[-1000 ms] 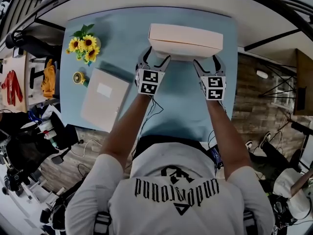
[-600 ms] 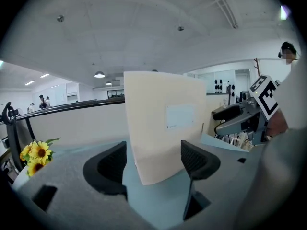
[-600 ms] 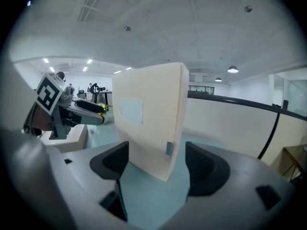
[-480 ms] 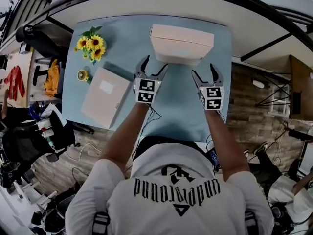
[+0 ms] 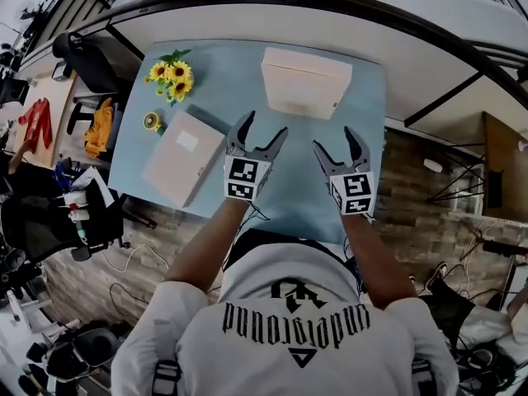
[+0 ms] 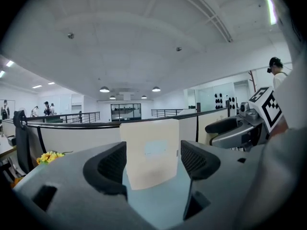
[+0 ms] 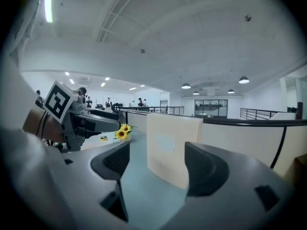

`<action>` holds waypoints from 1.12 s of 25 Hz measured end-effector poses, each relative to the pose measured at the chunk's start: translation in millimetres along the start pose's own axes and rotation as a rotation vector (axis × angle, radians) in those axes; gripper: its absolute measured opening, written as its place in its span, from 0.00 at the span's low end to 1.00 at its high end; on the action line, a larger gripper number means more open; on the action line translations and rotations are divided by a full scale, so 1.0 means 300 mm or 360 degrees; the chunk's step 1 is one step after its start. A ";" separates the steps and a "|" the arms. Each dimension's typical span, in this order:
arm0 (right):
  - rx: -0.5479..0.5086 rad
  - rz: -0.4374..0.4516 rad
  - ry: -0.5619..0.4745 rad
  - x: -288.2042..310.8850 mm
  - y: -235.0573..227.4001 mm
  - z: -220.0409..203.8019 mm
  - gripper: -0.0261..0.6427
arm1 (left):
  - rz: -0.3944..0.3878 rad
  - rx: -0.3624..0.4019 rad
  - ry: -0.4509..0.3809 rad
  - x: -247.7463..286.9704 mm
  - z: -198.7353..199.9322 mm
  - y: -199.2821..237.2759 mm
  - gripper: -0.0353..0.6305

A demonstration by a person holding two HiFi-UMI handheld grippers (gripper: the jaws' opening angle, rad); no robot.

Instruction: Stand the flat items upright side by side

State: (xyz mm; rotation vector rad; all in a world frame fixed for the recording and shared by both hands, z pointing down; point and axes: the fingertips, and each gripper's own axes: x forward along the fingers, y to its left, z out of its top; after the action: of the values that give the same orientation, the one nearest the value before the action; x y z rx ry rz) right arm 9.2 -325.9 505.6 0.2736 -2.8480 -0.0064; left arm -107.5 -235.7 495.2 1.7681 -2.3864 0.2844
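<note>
A cream box [image 5: 305, 83] stands upright on the blue table [image 5: 210, 77]. The left gripper [image 5: 266, 124] and right gripper [image 5: 334, 139] hover near it, jaws spread and empty. A second box [image 5: 183, 157] lies flat to its left.

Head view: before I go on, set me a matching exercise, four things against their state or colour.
Things:
1. far box
2. left box
3. sunflowers
4. left gripper

States:
A. lying flat
B. open, holding nothing
C. standing upright
D. yellow with green leaves

Pairs: 1-C, 2-A, 3-D, 4-B
</note>
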 end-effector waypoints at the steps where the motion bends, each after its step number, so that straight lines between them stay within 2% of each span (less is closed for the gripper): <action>1: -0.0001 0.0027 -0.0020 -0.020 0.024 0.018 0.58 | 0.0005 -0.0003 -0.0024 -0.032 0.017 -0.016 0.60; 9: 0.0078 0.0240 -0.0092 -0.121 0.211 0.080 0.58 | 0.0107 -0.0091 -0.0049 -0.292 0.042 -0.062 0.60; 16: 0.0052 0.0368 -0.0112 -0.126 0.409 0.129 0.57 | 0.0202 -0.0113 -0.0067 -0.499 0.013 0.067 0.60; 22: 0.0024 0.0372 -0.0128 -0.058 0.586 0.184 0.57 | 0.0190 -0.0122 -0.0090 -0.616 -0.006 0.214 0.60; 28: 0.0038 0.0308 -0.0105 0.035 0.775 0.227 0.57 | 0.0084 -0.0112 -0.0098 -0.708 -0.034 0.383 0.60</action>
State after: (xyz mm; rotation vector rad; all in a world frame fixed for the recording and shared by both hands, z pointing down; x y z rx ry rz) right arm -62.5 -101.1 450.2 0.0020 -2.9294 0.0582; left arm -155.8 -3.9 447.8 1.7093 -2.4564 0.1521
